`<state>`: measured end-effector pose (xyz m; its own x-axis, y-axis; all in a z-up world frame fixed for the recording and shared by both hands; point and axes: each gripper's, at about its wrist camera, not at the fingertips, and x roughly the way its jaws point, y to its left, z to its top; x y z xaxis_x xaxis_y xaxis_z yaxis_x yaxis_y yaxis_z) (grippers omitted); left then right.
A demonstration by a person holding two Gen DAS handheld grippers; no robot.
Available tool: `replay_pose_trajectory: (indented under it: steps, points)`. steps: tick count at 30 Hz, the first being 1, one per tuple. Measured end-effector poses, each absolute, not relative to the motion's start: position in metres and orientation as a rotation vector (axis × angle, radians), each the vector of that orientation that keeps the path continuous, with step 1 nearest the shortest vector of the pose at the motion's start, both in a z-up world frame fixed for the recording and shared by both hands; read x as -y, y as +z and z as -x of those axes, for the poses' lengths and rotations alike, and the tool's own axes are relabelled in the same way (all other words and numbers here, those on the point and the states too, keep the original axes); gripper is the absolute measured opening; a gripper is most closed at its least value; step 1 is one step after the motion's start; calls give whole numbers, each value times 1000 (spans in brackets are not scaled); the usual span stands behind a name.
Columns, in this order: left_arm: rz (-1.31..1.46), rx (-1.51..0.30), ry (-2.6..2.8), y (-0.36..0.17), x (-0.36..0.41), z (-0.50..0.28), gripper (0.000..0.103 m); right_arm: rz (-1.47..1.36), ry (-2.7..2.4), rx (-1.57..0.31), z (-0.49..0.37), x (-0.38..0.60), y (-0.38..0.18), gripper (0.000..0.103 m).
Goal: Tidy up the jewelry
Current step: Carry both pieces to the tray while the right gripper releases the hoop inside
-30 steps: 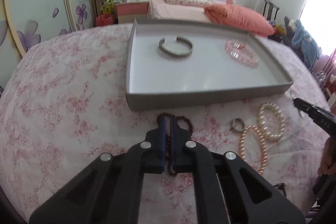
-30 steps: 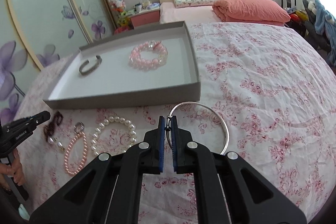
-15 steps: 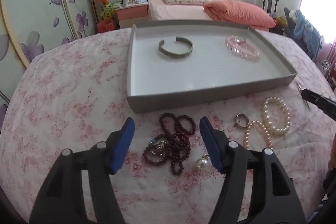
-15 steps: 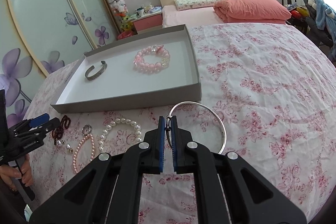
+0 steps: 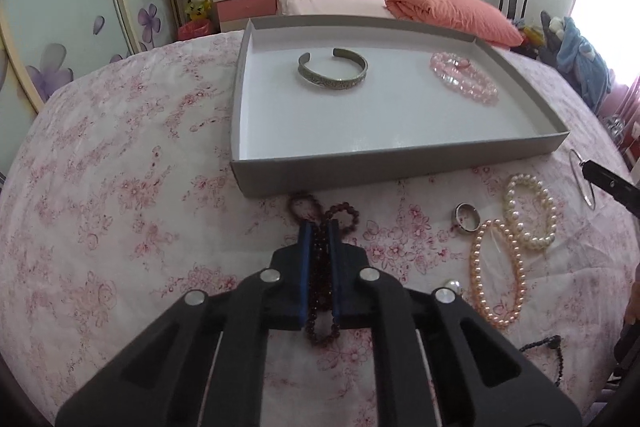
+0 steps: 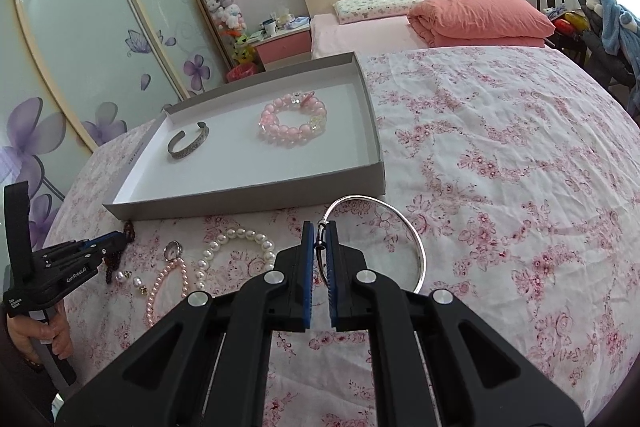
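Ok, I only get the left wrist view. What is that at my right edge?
Observer: The right gripper, shut on a thin silver bangle at its clasp.
Operator: Is the bangle over the tray?
Observer: No, it sits short of the tray's front wall, near the right corner.
Operator: My left gripper holds the beads. Anything hidden beside it?
Observer: At least two pearl studs lie on the cloth right beside it.
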<state>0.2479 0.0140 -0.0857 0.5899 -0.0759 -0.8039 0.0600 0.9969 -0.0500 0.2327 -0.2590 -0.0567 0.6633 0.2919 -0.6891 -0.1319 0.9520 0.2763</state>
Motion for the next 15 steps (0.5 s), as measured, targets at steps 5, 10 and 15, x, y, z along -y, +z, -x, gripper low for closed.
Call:
replay_pose_trajectory:
  steps: [5,10,15]
  points:
    - [42,-875,-102,-68,-20,-237,9,-225,250,-786,-229,262,-49,7]
    - [70,-810,-123,-47,-25,-224,9,-241,264,-760,-224,263,-41,7]
    - [91,-758,-140,-29,-26,-213,9,-261,296,-729,-217,260,-30,7]
